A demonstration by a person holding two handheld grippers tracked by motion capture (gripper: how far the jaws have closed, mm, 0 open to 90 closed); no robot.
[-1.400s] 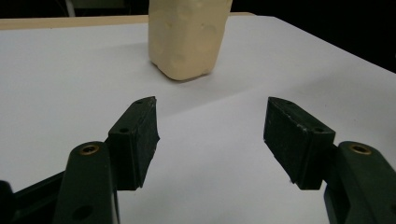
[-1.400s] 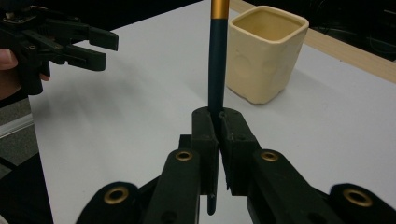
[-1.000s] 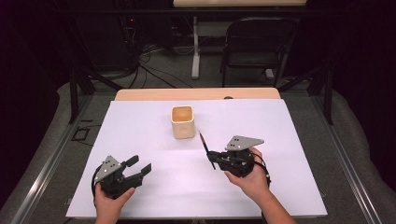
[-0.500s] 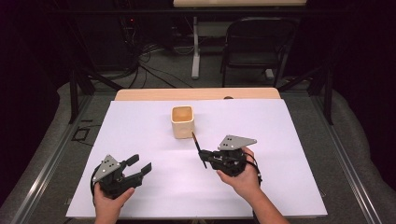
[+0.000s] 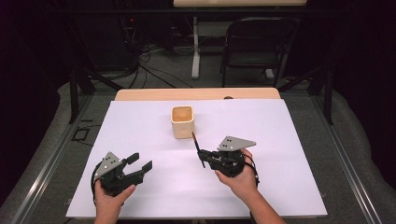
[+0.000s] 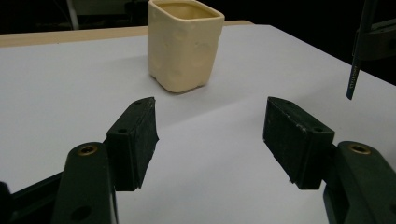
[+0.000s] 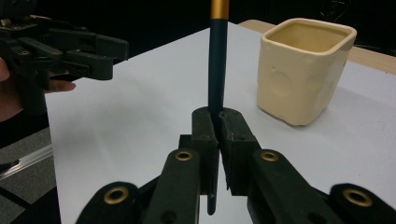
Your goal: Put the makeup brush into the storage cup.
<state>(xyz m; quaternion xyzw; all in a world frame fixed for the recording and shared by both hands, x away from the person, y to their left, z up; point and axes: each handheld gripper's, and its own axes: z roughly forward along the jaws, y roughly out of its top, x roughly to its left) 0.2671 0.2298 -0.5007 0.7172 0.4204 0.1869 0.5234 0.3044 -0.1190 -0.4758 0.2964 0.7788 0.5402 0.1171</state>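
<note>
Nearby, right tool (image 5: 204, 157) pinches slim dark pencil (image 7: 217, 60) (gold-banded) beside squarish glazed cup (image 5: 182, 121).

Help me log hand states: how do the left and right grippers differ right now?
The left gripper has its jaws spread wide and holds nothing; the right gripper is clamped on a dark pencil. The left sits farther from the cream cup than the right. Both are black and hand-held.

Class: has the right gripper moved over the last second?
Yes. The right gripper, shut on the pencil, has shifted left and slightly nearer the cup.
</note>
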